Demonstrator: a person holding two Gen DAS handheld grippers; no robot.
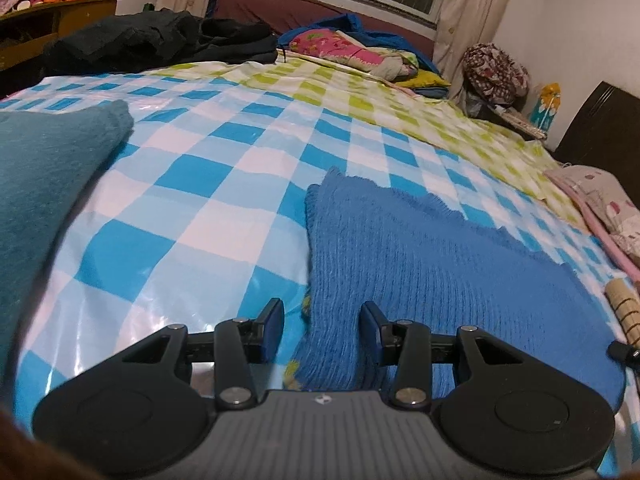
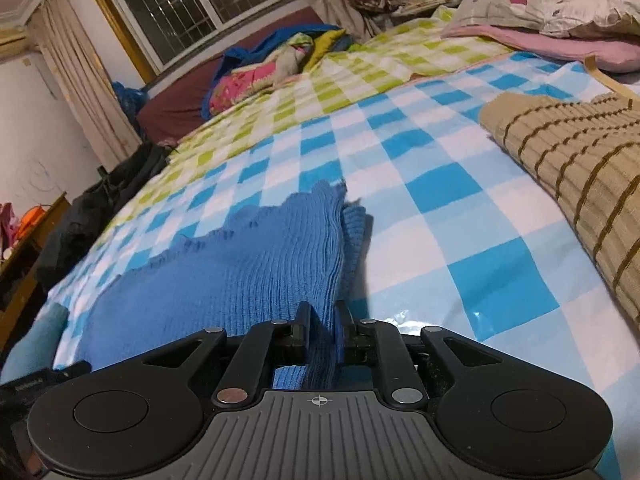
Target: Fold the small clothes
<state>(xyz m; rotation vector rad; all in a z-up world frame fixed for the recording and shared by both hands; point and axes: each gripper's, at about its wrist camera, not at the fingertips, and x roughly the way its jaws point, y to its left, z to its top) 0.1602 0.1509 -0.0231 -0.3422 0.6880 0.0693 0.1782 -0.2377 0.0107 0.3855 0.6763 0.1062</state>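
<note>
A blue knit garment (image 1: 420,248) lies flat on the blue-and-white checked bed cover (image 1: 224,168), with a wavy far edge. My left gripper (image 1: 322,320) hovers open over its near left edge; the fabric lies between the fingers, with a gap showing at the left pad. In the right wrist view the blue knit (image 2: 240,272) has a doubled edge on its right side. My right gripper (image 2: 323,326) is shut on that near right edge, with a ridge of fabric pinched up between the pads.
A teal garment (image 1: 48,168) lies to the left of the blue one and a beige brown-striped knit (image 2: 572,168) to the right. Black clothes (image 1: 160,36) and bright bedding (image 1: 348,48) are piled at the far side. Pillows (image 2: 552,8) sit at the right.
</note>
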